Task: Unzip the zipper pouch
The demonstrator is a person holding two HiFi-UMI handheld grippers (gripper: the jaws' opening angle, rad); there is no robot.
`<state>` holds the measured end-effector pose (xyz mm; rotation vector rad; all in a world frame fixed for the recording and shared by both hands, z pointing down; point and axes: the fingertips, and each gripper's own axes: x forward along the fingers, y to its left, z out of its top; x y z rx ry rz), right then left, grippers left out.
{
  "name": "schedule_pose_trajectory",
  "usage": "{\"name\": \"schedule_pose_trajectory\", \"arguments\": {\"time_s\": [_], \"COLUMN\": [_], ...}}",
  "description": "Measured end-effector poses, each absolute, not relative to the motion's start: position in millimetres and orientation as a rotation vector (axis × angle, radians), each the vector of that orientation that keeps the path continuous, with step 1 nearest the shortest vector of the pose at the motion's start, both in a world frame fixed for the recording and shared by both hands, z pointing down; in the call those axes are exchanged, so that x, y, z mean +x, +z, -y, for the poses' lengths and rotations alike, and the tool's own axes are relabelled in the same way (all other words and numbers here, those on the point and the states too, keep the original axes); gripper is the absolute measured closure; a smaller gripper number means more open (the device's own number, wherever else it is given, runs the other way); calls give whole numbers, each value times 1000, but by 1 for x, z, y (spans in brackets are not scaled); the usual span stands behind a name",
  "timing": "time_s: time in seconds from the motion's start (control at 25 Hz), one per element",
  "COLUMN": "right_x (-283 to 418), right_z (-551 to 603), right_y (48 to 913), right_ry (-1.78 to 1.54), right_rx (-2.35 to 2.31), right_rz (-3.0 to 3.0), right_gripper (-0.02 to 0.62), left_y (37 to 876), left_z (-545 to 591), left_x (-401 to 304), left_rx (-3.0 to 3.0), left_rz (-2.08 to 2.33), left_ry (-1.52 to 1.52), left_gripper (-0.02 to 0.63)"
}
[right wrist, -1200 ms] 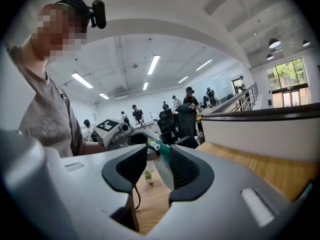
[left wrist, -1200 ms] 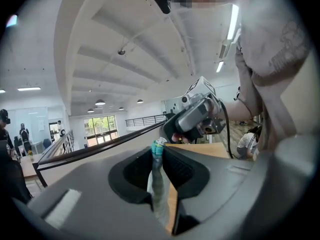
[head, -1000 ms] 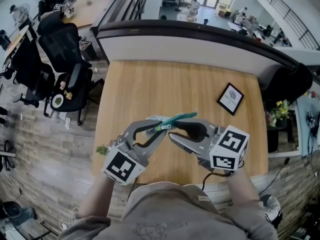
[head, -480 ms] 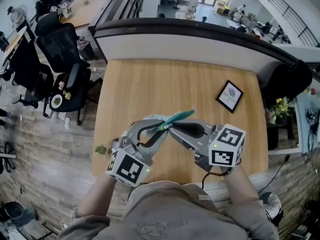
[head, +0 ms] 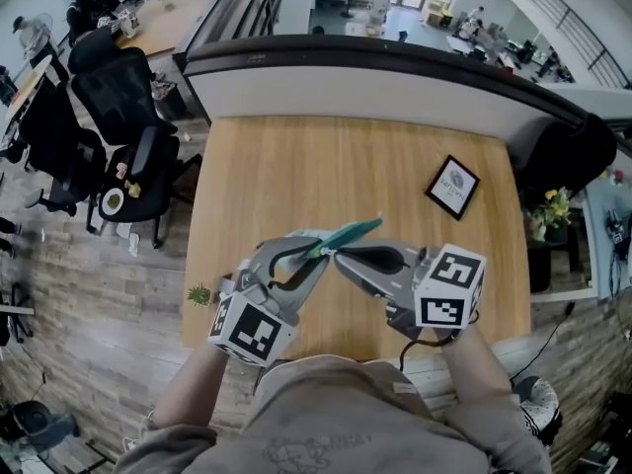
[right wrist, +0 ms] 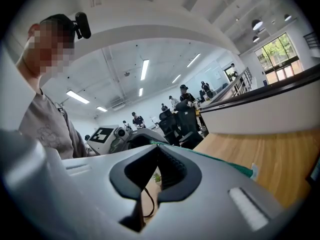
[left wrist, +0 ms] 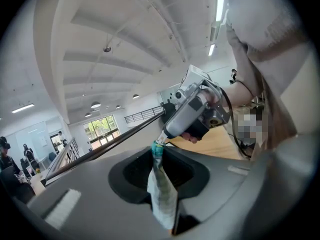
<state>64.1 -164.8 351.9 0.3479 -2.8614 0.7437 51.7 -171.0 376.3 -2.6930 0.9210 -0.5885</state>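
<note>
Zip looks unopened: your left tool [head: 316,254] clamps the white-and-teal fabric zipper pouch [left wrist: 161,191], right tool [head: 338,256] just closed on its teal zipper end [left wrist: 157,149] (the pull, probably); pulling remains.

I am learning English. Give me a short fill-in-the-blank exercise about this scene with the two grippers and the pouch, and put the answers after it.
1. In the head view, the framed picture lies on the ____ side of the table.
2. The table's top is made of ____.
3. Of the left gripper and the right gripper, ____ touch the zipper pouch.

Missing words: right; wood; both.
</note>
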Motion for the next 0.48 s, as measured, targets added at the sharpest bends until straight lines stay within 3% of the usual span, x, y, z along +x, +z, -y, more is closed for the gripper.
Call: {"name": "schedule_pose_trajectory", "arguments": {"time_s": [0.32,0.48], "right_x": [68,88], "right_z": [168,182], "right_y": [354,359], "right_ry": [808,828], "right_rx": [321,419], "right_rz": [2850,2828], "right_gripper": [584,586], "left_y": [371,350], "left_z": [168,165], "left_x": [51,47], "left_rx": [-2722,-2768], "left_rz": [-914,-916], "left_ry": [-540,-376], "left_gripper": [554,558]}}
